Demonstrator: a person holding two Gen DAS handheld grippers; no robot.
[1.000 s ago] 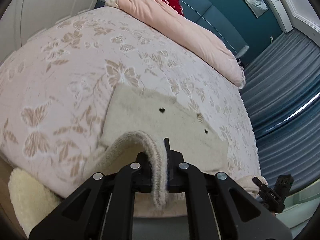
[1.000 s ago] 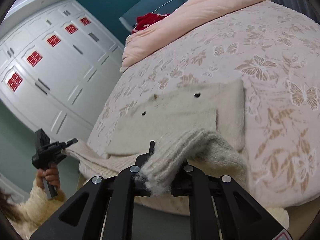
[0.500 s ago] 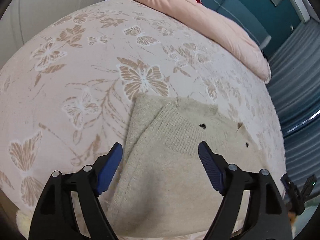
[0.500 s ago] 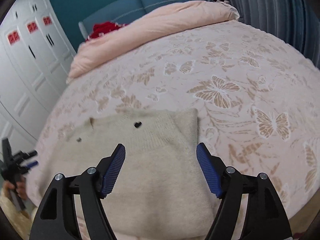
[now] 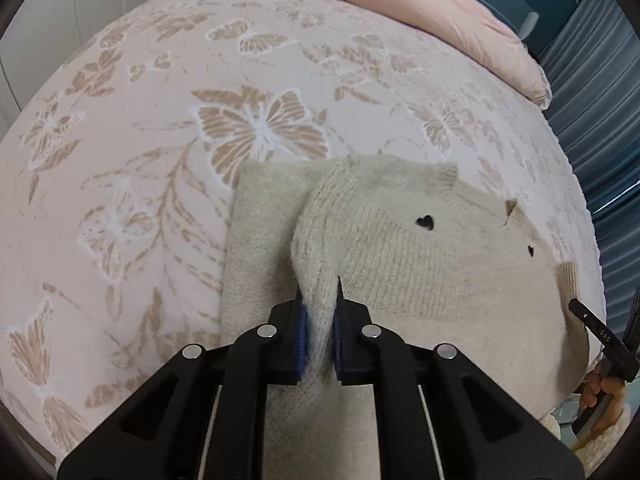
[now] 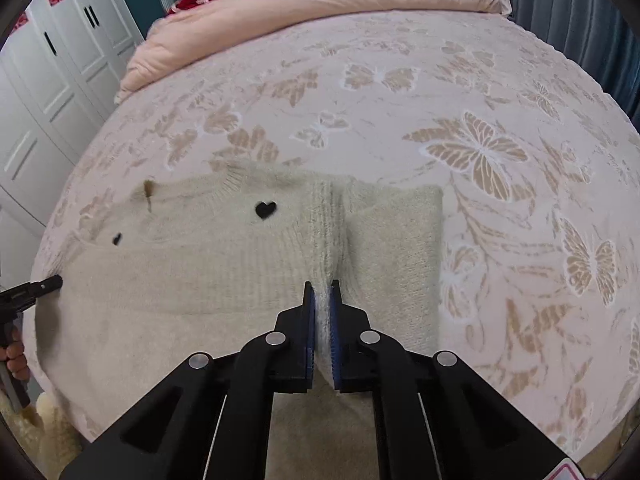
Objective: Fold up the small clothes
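While the beige knit sweater (image 5: 440,272) is lying partly folded on the butterfly-print bedspread (image 5: 160,120), the left gripper (image 5: 319,312) and right gripper (image 6: 322,304) are each pinching a ridge of it; the thin pinch risks slipping, undoing the fold.
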